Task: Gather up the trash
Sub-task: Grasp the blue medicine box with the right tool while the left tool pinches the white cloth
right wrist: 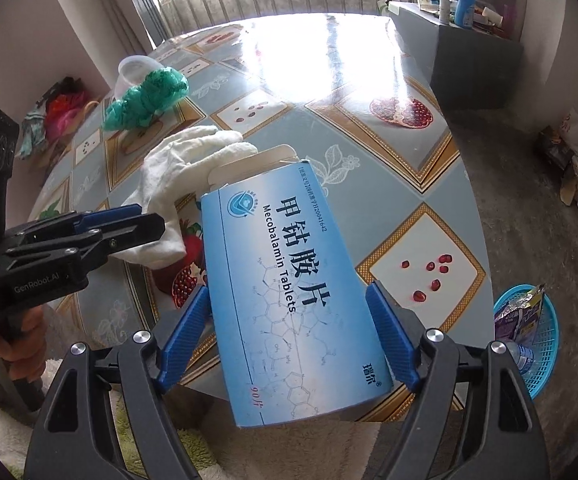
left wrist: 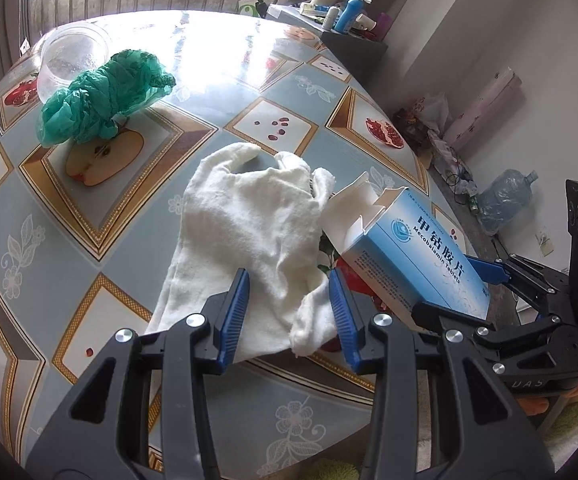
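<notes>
Two tongs work over the desk [left wrist: 101,248]: right tongs [right wrist: 289,336] pinch the blue tablet box [right wrist: 297,292]; left tongs [left wrist: 289,312] hang spread above the white glove [left wrist: 249,224].

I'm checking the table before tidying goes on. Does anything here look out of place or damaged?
The blue and white cardboard tablet box between the right gripper fingers has its end flaps torn open. A crumpled white cotton glove and a scrunched green plastic bag lie loose on the fruit-patterned tablecloth.
</notes>
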The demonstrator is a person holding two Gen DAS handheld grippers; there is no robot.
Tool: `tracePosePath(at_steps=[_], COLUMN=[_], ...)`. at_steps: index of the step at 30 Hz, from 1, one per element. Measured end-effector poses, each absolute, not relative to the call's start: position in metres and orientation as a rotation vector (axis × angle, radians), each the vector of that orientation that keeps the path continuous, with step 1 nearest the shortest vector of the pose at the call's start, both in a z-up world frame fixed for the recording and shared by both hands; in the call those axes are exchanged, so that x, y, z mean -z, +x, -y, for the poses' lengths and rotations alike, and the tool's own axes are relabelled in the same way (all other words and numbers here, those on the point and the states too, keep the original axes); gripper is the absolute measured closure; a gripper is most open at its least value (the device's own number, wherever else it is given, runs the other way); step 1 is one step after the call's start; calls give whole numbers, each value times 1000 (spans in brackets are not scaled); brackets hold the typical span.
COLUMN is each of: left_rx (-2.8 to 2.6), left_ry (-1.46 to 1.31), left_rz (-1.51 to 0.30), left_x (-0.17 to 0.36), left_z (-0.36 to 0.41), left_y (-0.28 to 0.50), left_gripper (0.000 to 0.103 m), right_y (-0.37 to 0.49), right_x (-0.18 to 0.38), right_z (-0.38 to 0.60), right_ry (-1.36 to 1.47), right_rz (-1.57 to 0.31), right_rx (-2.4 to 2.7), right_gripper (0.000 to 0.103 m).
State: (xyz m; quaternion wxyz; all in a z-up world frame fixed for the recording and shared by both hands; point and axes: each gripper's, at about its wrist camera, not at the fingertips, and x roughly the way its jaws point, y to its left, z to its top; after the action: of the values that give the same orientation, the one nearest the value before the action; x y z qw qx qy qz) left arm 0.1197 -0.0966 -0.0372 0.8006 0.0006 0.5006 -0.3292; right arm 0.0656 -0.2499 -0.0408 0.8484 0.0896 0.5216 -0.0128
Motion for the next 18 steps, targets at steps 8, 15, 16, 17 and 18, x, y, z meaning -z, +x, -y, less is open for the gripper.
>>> tracePosePath(at_steps=[8,15,16,17,18], left_rx=[697,686,683,682,680], left_ry=[14,19,19,19,20], left_rz=[-1077,-1082,-1082,-1082,-1082], left_x=[37,36,36,36,36], left_z=[98,100,100,100,101], left_y=[121,123,123,123,123], left_gripper=[65,66,66,66,67], right_y=[70,65,65,64,64], right_x=[46,42,40,39,37], right_z=[256,278,278,278,278], right_ry=[228,306,312,311,302], right_rz=[-1111,-1077,-1071,-1065,-1061], right_rx=[36,125,120,117,115], right_gripper=[25,25,25,25,25])
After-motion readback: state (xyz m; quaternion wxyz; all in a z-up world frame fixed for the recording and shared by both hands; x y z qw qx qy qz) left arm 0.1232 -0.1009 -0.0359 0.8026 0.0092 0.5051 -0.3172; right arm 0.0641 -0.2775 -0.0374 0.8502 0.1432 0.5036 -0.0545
